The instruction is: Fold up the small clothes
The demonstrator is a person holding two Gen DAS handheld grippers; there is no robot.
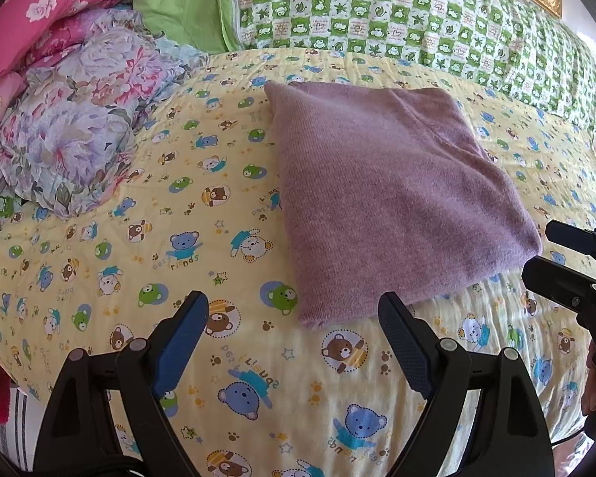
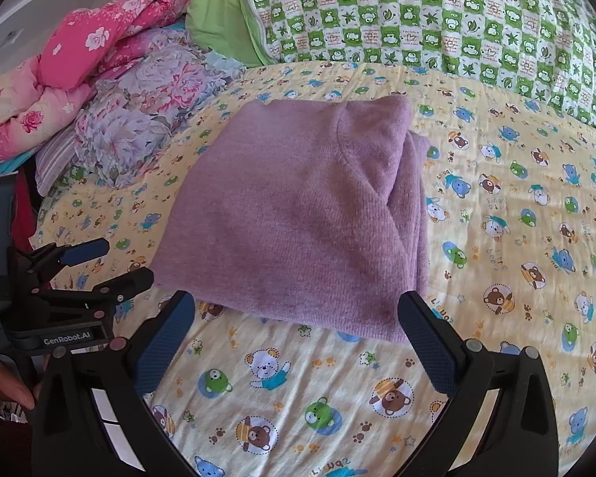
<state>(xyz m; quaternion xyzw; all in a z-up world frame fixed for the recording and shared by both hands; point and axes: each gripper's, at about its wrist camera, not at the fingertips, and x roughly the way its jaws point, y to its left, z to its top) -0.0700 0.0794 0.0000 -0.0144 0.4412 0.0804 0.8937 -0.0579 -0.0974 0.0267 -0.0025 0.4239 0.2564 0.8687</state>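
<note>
A purple knit garment (image 1: 393, 198) lies folded into a compact rectangle on the yellow bear-print bedspread (image 1: 218, 238); it also shows in the right wrist view (image 2: 298, 222), with layered folds on its right side. My left gripper (image 1: 294, 310) is open and empty, just short of the garment's near corner. My right gripper (image 2: 296, 306) is open and empty at the garment's near edge. The right gripper shows at the right edge of the left wrist view (image 1: 568, 258), and the left gripper at the left of the right wrist view (image 2: 111, 262).
A floral purple bundle (image 1: 83, 119) and pink quilts (image 1: 51, 8) are piled at the left. A green checked pillow (image 1: 397, 12) lies along the back. The bedspread (image 2: 516, 206) stretches to the right of the garment.
</note>
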